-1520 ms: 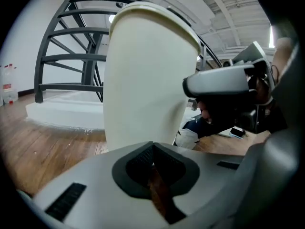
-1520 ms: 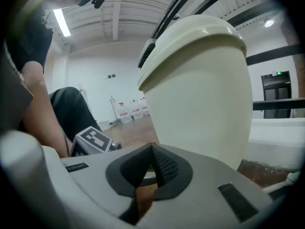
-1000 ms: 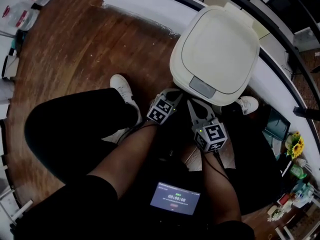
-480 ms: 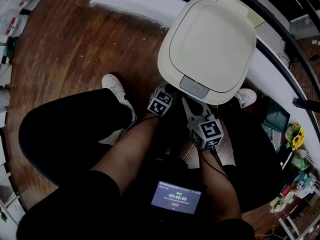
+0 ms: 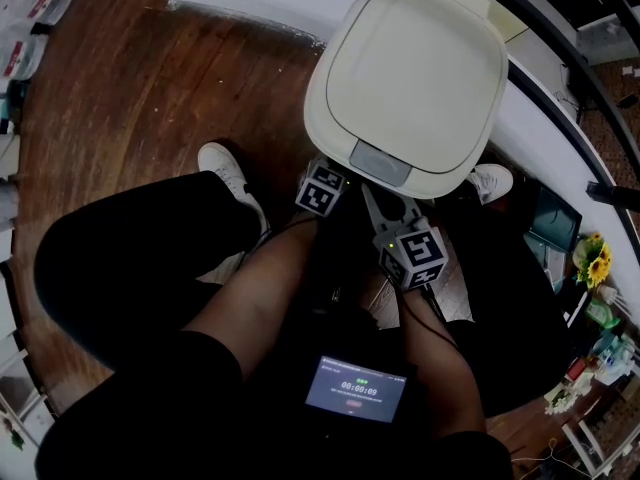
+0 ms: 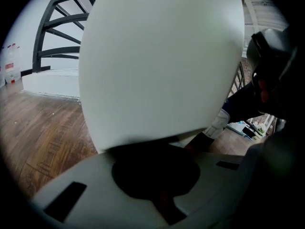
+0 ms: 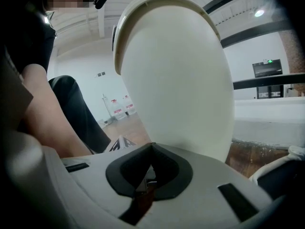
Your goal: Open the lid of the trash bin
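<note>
A cream trash bin (image 5: 405, 78) stands on the wooden floor with its lid (image 5: 415, 63) down and a grey push tab (image 5: 380, 163) at the near rim. My left gripper (image 5: 330, 176) sits just below that rim, left of the tab, its tips partly hidden by the bin. My right gripper (image 5: 385, 200) points up at the bin's front under the tab. In the left gripper view the bin wall (image 6: 162, 61) fills the frame right over the shut left gripper (image 6: 157, 152). In the right gripper view the bin (image 7: 176, 75) rises close behind the shut right gripper (image 7: 151, 148). Neither holds anything.
The person's legs and white shoes (image 5: 225, 168) flank the bin. A curved white ledge with a dark railing (image 5: 540, 118) runs behind it. A small screen (image 5: 355, 388) hangs at the person's waist. Bottles (image 5: 25, 8) lie at the far left.
Both grippers have moved forward to the bin's front; the left one has slid under the lid's rim. The bin now looms larger and nearer in the head view. The lid has stayed down.
</note>
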`<act>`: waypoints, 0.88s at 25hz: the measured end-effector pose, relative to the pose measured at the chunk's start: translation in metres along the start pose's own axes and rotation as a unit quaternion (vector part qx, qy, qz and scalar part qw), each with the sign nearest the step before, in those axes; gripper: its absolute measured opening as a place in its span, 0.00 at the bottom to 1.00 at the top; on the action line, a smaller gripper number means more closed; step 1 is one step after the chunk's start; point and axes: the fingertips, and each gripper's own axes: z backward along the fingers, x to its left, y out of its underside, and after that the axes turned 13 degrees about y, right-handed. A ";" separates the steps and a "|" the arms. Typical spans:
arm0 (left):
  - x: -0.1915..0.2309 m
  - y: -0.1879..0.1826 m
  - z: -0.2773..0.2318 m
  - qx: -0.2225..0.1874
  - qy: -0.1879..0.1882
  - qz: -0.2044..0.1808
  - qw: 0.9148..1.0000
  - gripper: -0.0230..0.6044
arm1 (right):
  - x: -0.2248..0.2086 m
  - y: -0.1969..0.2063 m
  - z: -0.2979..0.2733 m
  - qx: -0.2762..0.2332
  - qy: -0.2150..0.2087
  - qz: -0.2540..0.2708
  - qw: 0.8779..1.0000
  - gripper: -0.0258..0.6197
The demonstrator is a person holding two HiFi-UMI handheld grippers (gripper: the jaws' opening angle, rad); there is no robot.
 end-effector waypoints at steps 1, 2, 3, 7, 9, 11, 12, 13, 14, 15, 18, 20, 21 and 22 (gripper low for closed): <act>0.001 0.001 -0.001 0.002 0.000 0.001 1.000 0.10 | -0.001 0.000 0.000 -0.001 0.000 0.000 1.000 0.07; 0.001 0.001 -0.002 0.004 -0.001 0.003 1.000 0.10 | -0.001 0.000 0.000 -0.001 0.000 -0.001 1.000 0.07; 0.001 0.003 -0.003 0.005 -0.002 0.006 1.000 0.10 | -0.002 0.000 0.001 0.000 0.001 -0.003 1.000 0.07; 0.001 0.003 -0.003 0.002 -0.003 0.008 1.000 0.10 | -0.002 -0.001 0.003 0.003 0.002 -0.014 1.000 0.07; 0.001 0.003 -0.003 0.003 -0.006 0.008 1.000 0.10 | -0.002 -0.003 0.003 0.000 0.002 -0.014 1.000 0.07; 0.001 0.004 -0.004 0.007 -0.014 0.011 1.000 0.10 | -0.003 -0.003 0.004 -0.002 0.001 -0.012 1.000 0.07; 0.002 0.004 -0.005 0.010 -0.019 0.011 1.000 0.10 | -0.004 -0.003 0.004 -0.002 0.001 -0.012 1.000 0.07; 0.001 0.005 -0.006 0.013 -0.024 0.012 1.000 0.10 | -0.005 -0.003 0.005 -0.001 0.002 -0.014 1.000 0.07; 0.001 0.005 -0.007 0.014 -0.028 0.014 0.999 0.10 | -0.006 -0.002 0.005 0.001 0.003 -0.016 1.000 0.07; 0.001 0.005 -0.008 0.014 -0.029 0.017 0.999 0.10 | -0.007 -0.003 0.006 0.001 0.004 -0.018 1.000 0.07; 0.002 0.005 -0.007 0.016 -0.030 0.024 0.999 0.10 | -0.007 -0.005 0.005 -0.004 0.005 -0.017 1.000 0.07; 0.002 0.005 -0.008 0.020 -0.032 0.024 0.999 0.10 | -0.007 -0.006 0.006 -0.004 0.004 -0.018 1.000 0.07; 0.002 0.005 -0.008 0.022 -0.035 0.025 0.999 0.10 | -0.007 -0.007 0.006 -0.003 0.004 -0.019 1.000 0.07; 0.002 0.006 -0.008 0.023 -0.037 0.025 0.999 0.10 | -0.008 -0.007 0.006 -0.002 0.005 -0.021 1.000 0.07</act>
